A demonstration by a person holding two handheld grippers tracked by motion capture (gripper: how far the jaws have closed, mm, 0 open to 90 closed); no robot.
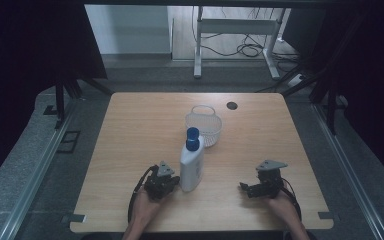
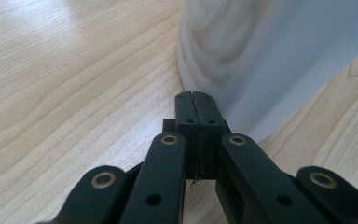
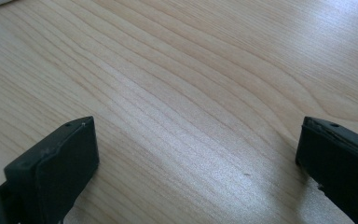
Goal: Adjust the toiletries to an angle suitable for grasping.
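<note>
Because our left gripper [image 1: 172,181] sits with its jaws pressed flat together right at the foot of the bottle [image 1: 192,167], we judge the main risk to be a tip-over: the bottle is tall and narrow, stands upright on a small base, and a nudge low down from closed tips could slide it or rock it toward the basket [image 1: 204,124] behind it. A push would also move it away from us rather than secure it, since jaws this tight cannot take hold of anything until they open. In the left gripper view the shut tips [image 2: 196,100] point at the white base of the bottle [image 2: 261,70], very near it; whether they touch it we cannot tell. Seen from above, the bottle stands near the middle of the table [image 1: 130,130], just to the right of our left gripper and toward its front, with its blue cap [image 1: 193,133] close to the near rim of the basket. Our right gripper [image 1: 244,187] rests well apart on the other side, its jaws spread wide over bare wood with nothing between them, as the right gripper view shows. If we reach across with it carelessly, its open jaws or its trailing cable could clip the bottle from the side.
</note>
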